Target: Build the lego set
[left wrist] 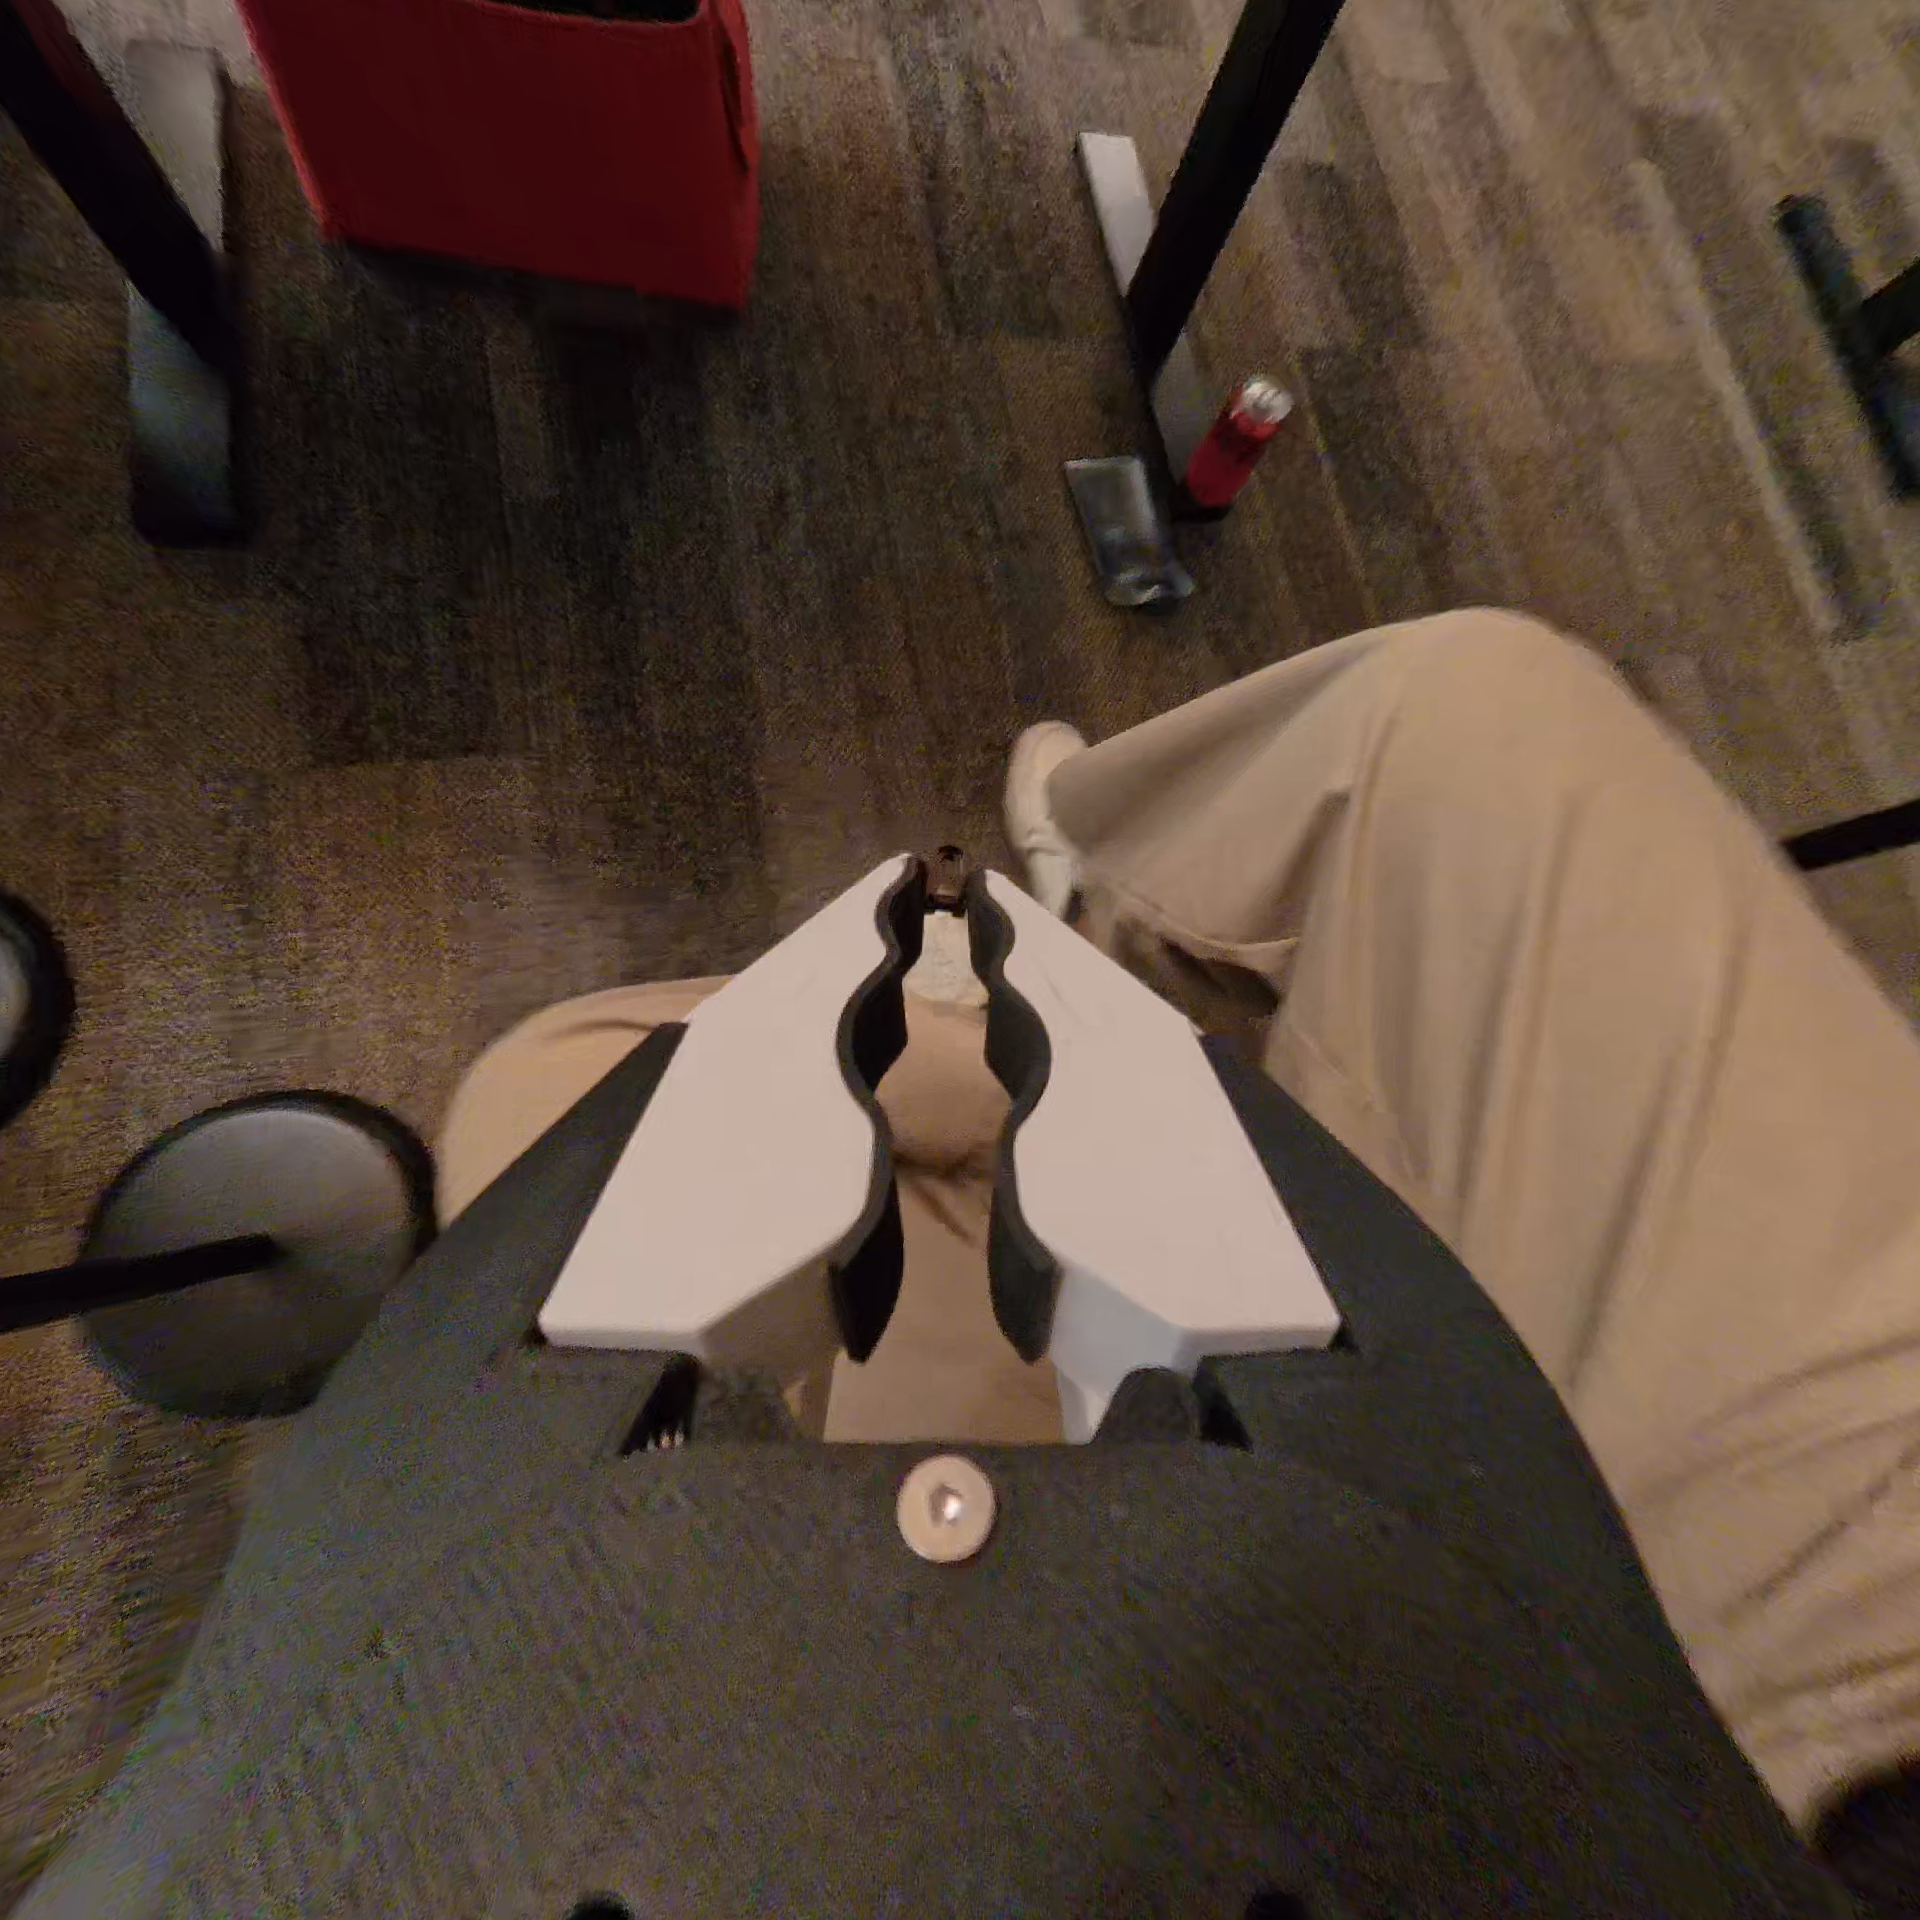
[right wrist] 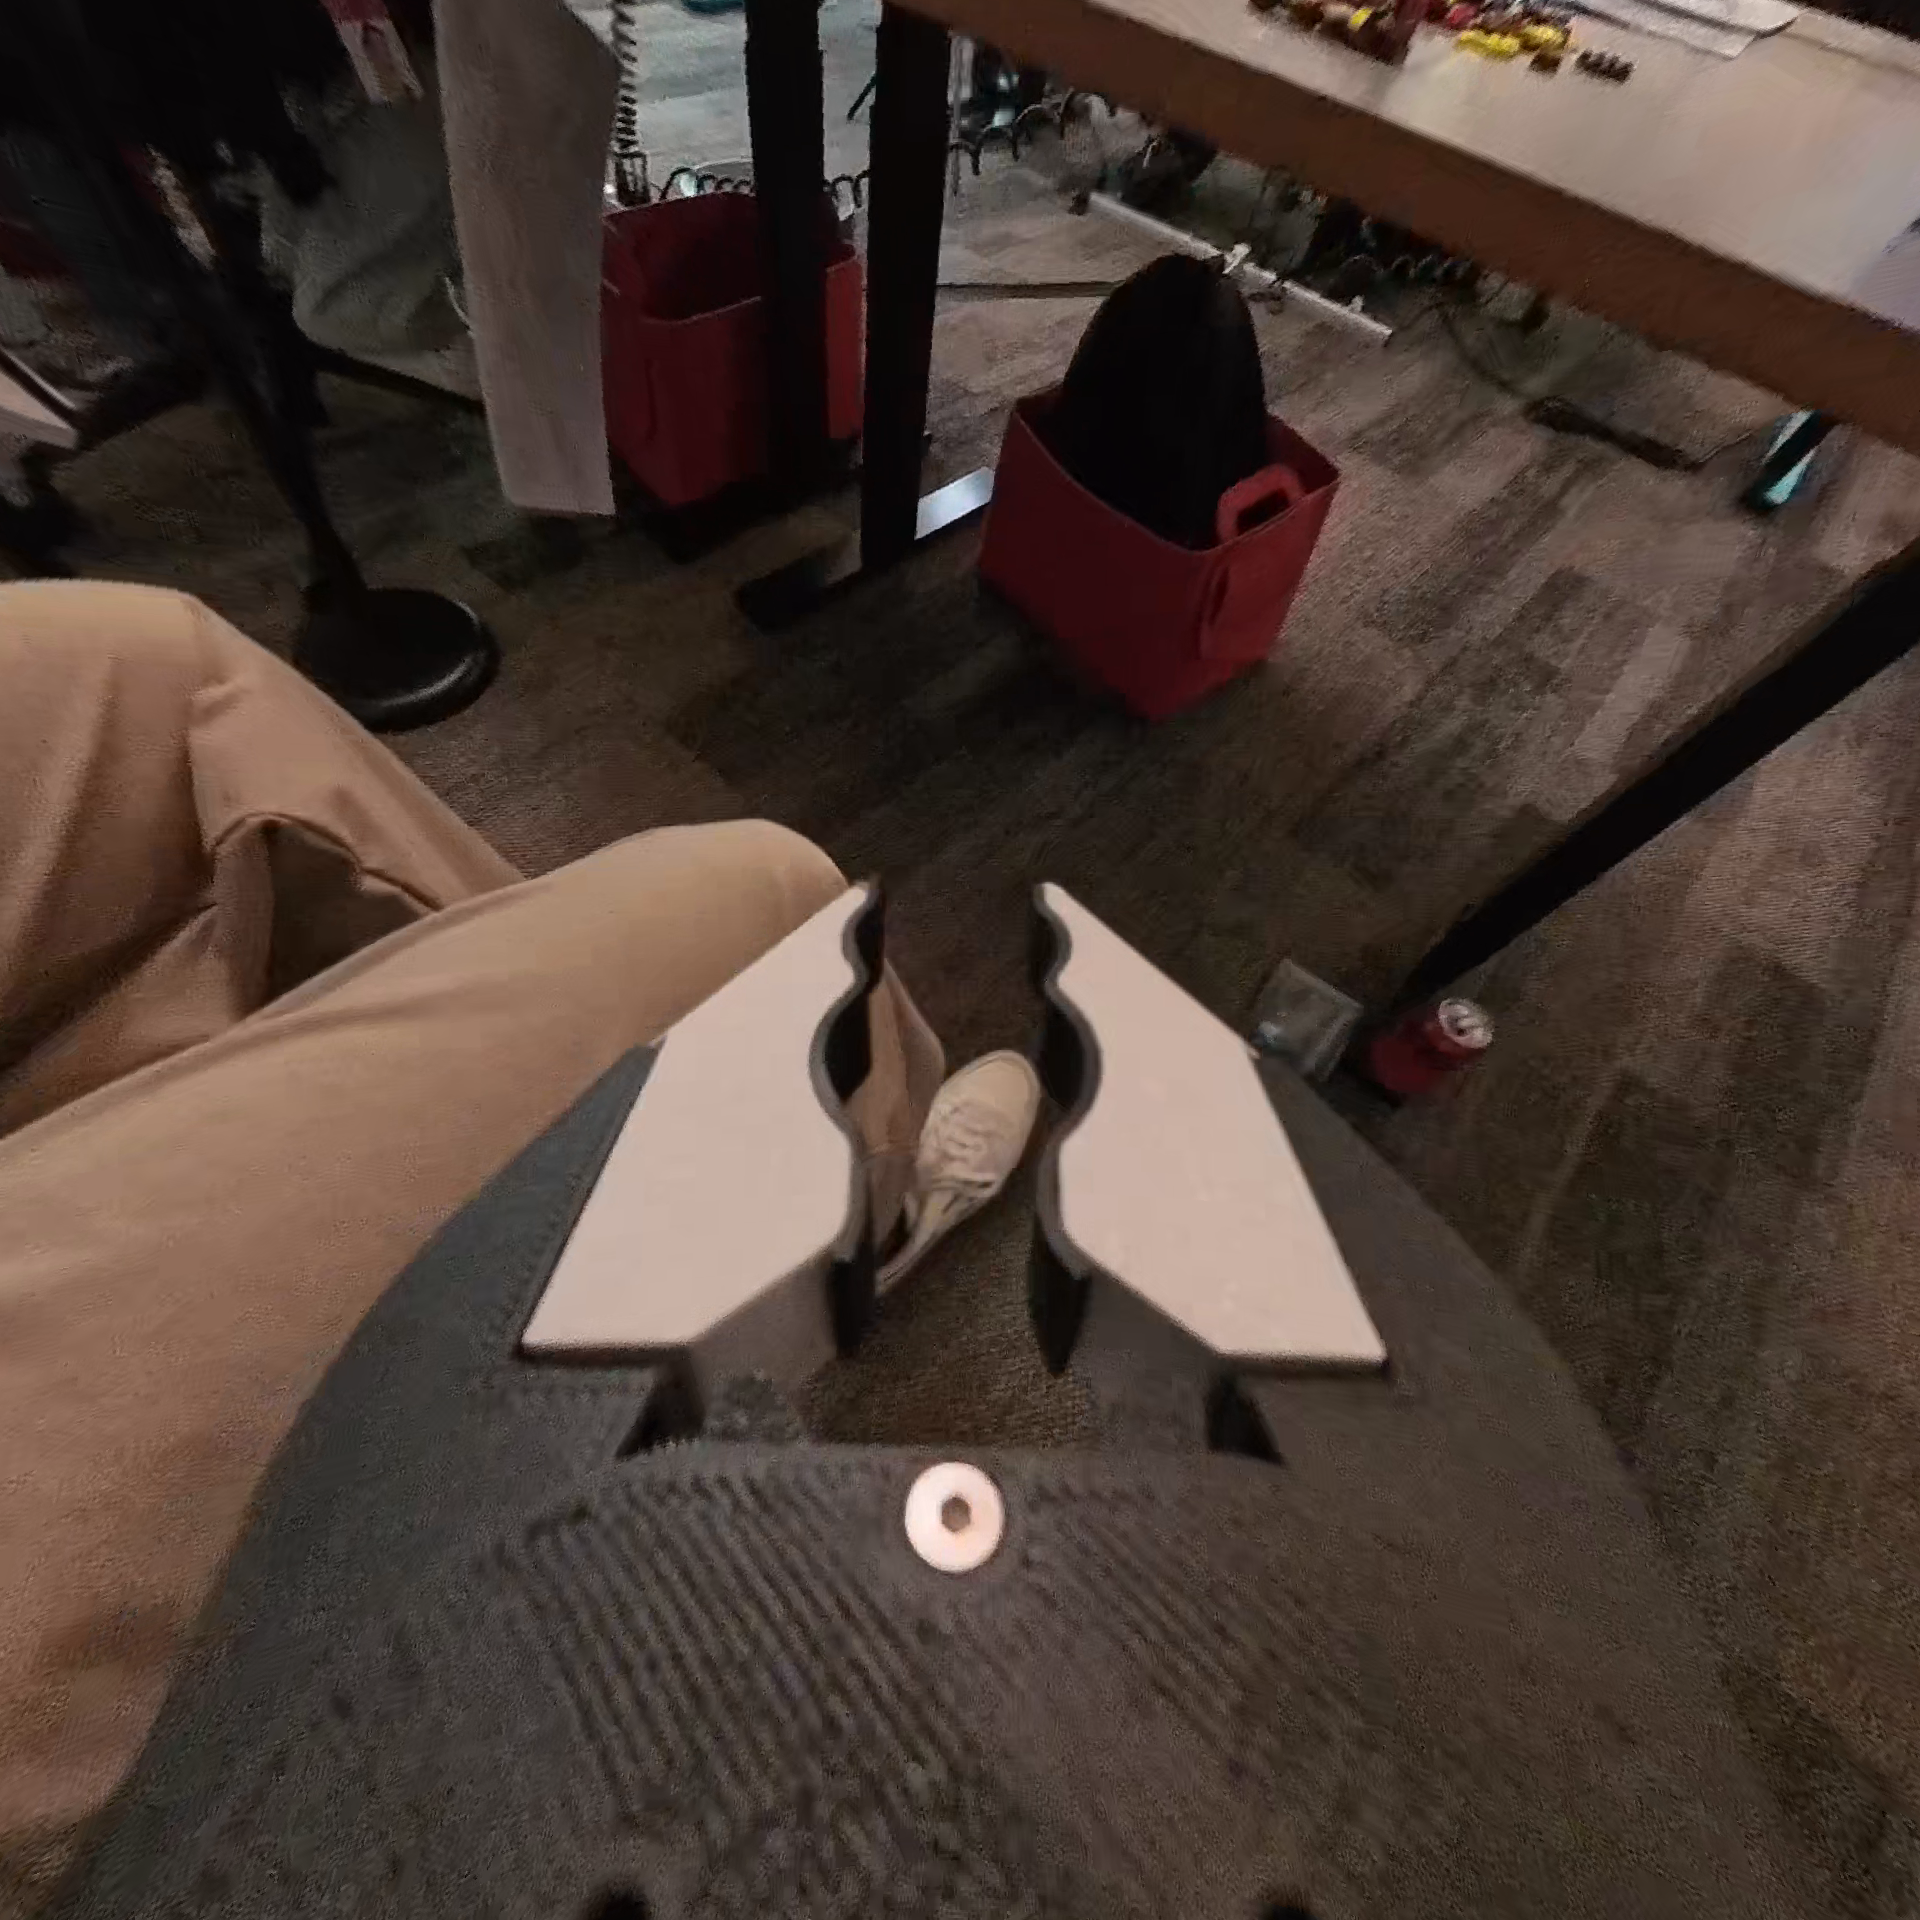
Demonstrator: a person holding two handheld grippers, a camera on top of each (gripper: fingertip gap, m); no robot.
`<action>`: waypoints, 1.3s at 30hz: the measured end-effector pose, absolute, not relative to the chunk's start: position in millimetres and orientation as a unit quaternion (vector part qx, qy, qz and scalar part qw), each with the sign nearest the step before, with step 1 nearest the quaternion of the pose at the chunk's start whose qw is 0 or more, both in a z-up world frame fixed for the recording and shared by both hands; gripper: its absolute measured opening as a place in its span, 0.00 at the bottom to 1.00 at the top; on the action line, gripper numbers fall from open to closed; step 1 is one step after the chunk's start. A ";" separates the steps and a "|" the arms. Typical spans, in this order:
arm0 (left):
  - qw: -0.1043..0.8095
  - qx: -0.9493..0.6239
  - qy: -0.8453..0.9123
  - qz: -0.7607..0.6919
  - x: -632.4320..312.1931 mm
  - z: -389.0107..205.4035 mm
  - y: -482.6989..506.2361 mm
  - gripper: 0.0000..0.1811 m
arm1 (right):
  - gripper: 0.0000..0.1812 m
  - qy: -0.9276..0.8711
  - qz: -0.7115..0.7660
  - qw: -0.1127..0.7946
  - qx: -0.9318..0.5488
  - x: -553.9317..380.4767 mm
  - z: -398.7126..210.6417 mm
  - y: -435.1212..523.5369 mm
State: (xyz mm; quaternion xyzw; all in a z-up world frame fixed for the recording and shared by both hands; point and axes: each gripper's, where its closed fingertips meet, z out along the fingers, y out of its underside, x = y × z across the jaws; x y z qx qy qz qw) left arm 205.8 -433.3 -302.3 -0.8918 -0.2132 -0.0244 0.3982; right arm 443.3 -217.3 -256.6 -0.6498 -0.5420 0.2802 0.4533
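My left gripper (left wrist: 945,883) points down at the carpet, held above a person's tan-trousered legs (left wrist: 1455,1039). It is shut on a small dark brown lego piece (left wrist: 945,868) pinched at the fingertips. My right gripper (right wrist: 956,914) is open and empty, also held low over the floor, with a white shoe (right wrist: 966,1143) showing between its fingers. Loose lego pieces (right wrist: 1455,31), red, yellow and dark, lie on the wooden table (right wrist: 1558,187) at the top right of the right wrist view, far from both grippers.
Red fabric bins (right wrist: 1153,582) (left wrist: 520,135) stand on the carpet. Black table legs (left wrist: 1195,208) (right wrist: 1662,790), a red can (left wrist: 1236,436) (right wrist: 1429,1039), a small clear packet (right wrist: 1304,1013) and round stand bases (left wrist: 260,1247) (right wrist: 400,655) are on the floor.
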 end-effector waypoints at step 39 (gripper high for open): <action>0.442 -0.885 -0.140 -0.037 160.1 -229.0 -312.7 0.04 | 0.34 -0.474 0.417 0.415 -0.655 308.3 -170.0 -125.6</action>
